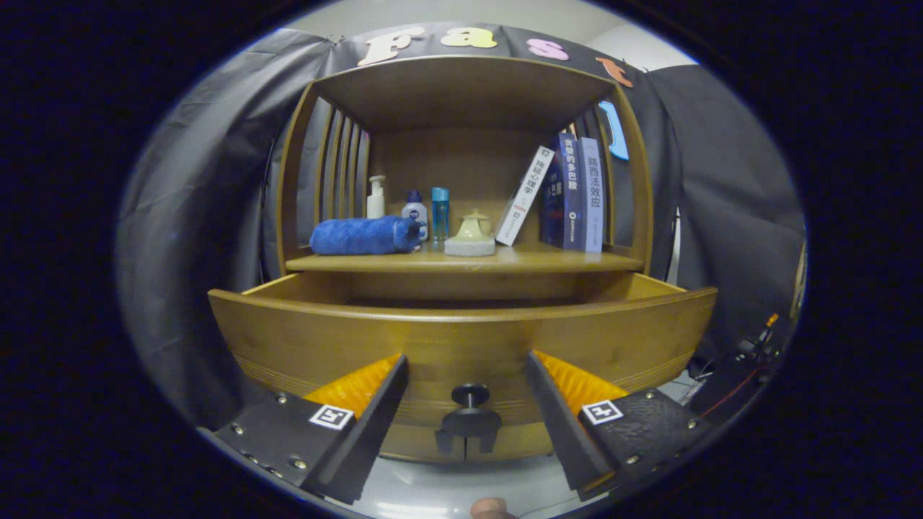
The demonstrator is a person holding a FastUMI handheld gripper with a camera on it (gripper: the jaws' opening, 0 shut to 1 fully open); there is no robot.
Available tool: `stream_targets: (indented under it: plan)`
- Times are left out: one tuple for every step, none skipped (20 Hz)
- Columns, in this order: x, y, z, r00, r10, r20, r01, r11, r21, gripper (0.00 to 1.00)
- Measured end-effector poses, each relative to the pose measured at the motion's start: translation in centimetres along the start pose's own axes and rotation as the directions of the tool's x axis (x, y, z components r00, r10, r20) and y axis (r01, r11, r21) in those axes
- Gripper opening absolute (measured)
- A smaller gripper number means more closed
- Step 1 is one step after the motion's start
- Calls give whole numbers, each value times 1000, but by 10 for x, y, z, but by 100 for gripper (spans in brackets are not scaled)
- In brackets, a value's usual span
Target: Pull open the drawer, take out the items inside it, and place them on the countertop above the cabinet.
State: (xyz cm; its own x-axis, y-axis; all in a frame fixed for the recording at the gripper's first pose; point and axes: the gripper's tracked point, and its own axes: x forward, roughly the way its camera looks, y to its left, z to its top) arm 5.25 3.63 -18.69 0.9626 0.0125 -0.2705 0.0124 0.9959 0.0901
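Note:
A wooden cabinet stands ahead with its drawer [461, 339] pulled out toward me. The drawer's dark round knob [469, 395] sits low on the front panel, between my two fingers. My gripper [467, 367] is open, its fingers spread wide on either side of the knob and not touching it. The drawer's inside is hidden by its front panel. Above the drawer is the countertop shelf [541, 261].
On the shelf lie a rolled blue towel [364, 236], a white pump bottle [376, 197], two small bottles [417, 210], a pale lidded jar [471, 234] and several books [570, 191], one leaning. Slatted side walls and a top board enclose the shelf.

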Motion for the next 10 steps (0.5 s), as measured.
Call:
stream_targets:
  plan:
    - [8, 0, 9, 1000, 0, 31, 0, 1000, 8, 99]
    - [21, 1, 10, 1000, 0, 7, 0, 1000, 0, 99]
    - [33, 1, 15, 1000, -1, 20, 1, 1000, 1, 99]
    - [44, 2, 13, 1000, -2, 10, 2, 1000, -1, 99]
    - [54, 3, 17, 1000, -3, 17, 3, 1000, 0, 99]
    - [63, 3, 17, 1000, -3, 12, 3, 1000, 0, 99]
    - [71, 4, 20, 1000, -4, 17, 4, 1000, 5, 99]
    - [78, 5, 20, 1000, -6, 14, 6, 1000, 5, 99]
    - [84, 5, 22, 1000, -10, 18, 10, 1000, 2, 99]
    - [88, 6, 22, 1000, -12, 19, 12, 1000, -2, 99]
